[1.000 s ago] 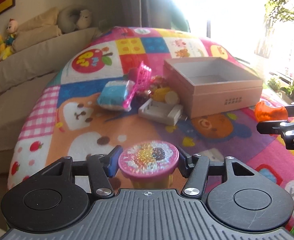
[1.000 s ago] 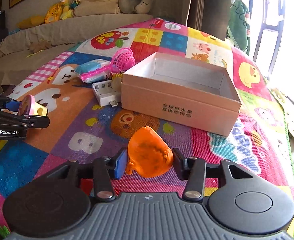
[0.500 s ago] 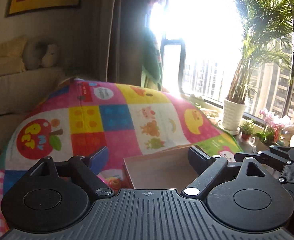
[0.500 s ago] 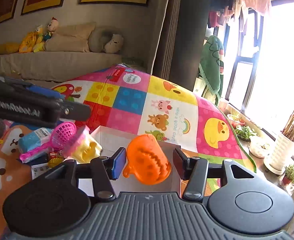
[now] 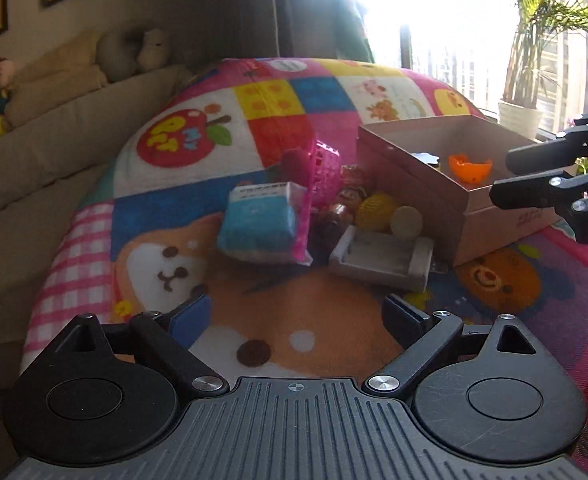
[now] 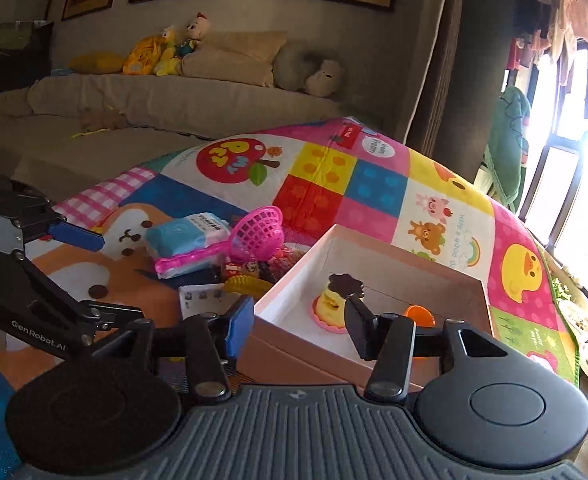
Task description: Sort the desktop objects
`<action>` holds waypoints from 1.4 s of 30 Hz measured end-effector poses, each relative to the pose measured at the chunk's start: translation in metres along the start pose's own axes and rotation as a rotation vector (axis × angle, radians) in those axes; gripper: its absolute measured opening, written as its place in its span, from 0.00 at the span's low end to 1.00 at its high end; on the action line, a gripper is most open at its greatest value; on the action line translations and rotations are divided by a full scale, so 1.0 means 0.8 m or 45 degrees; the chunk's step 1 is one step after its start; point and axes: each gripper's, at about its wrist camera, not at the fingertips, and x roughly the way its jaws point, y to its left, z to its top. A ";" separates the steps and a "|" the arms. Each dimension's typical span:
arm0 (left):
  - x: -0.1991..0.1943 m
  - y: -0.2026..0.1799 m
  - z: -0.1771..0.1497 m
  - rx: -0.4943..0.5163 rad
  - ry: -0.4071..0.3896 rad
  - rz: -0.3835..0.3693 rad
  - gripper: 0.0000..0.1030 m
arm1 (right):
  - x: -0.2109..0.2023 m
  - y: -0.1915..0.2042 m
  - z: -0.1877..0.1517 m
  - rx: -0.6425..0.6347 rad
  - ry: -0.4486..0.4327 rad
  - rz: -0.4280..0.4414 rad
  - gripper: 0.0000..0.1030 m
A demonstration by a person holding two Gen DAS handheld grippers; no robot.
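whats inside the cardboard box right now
Inside the cardboard box: an orange toy and a pink-rimmed yellow cup on its side. The right claw hides some floor.

The left gripper [image 5: 296, 314] is held wide apart and empty above the patchwork mat [image 5: 254, 328]. An orange toy [image 5: 469, 169] is seen inside the cardboard box [image 5: 422, 188].

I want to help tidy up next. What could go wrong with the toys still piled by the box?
1. The pile is tight: the blue tissue pack leans on the pink toy net, so lifting one may drag the other.
2. The yellow toy sits right against the box wall; a gripper could bump the box.
3. Both grippers, left gripper and right gripper, are empty and close together, so they might knock each other.
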 end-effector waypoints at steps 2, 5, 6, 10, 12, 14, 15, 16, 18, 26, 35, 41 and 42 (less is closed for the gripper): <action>-0.003 0.022 -0.004 -0.122 0.032 0.063 0.95 | 0.006 0.027 0.001 -0.083 0.051 0.060 0.29; -0.008 0.050 -0.010 -0.254 0.048 0.103 0.97 | 0.024 0.068 -0.001 -0.203 0.059 0.015 0.29; -0.011 0.055 -0.013 -0.274 0.051 0.113 0.97 | 0.034 0.081 0.000 -0.245 0.058 -0.030 0.29; -0.020 0.062 -0.022 -0.295 0.044 0.095 0.97 | 0.084 0.122 0.003 -0.472 0.049 -0.237 0.29; -0.023 0.061 -0.027 -0.308 0.035 0.075 0.97 | 0.109 0.134 0.003 -0.551 0.099 -0.283 0.29; -0.024 0.062 -0.030 -0.326 0.034 0.066 0.98 | 0.129 0.140 0.002 -0.592 0.154 -0.304 0.29; -0.024 0.063 -0.031 -0.332 0.036 0.065 0.98 | 0.138 0.142 0.001 -0.614 0.173 -0.338 0.29; -0.024 0.064 -0.031 -0.335 0.036 0.065 0.98 | 0.143 0.142 0.000 -0.623 0.179 -0.363 0.29; -0.024 0.066 -0.033 -0.341 0.036 0.069 0.98 | 0.145 0.139 -0.002 -0.589 0.202 -0.357 0.25; -0.027 0.062 -0.030 -0.347 0.047 0.056 0.98 | 0.055 0.115 -0.003 -0.262 0.235 0.144 0.25; -0.045 0.022 -0.022 -0.253 0.054 -0.052 0.99 | -0.008 0.048 -0.049 -0.039 0.204 -0.038 0.29; -0.056 -0.028 -0.017 -0.147 0.072 -0.185 0.99 | -0.037 -0.020 -0.073 0.296 0.197 -0.008 0.53; -0.057 -0.038 -0.017 -0.145 0.089 -0.223 0.99 | -0.040 -0.022 -0.076 0.302 0.191 -0.005 0.53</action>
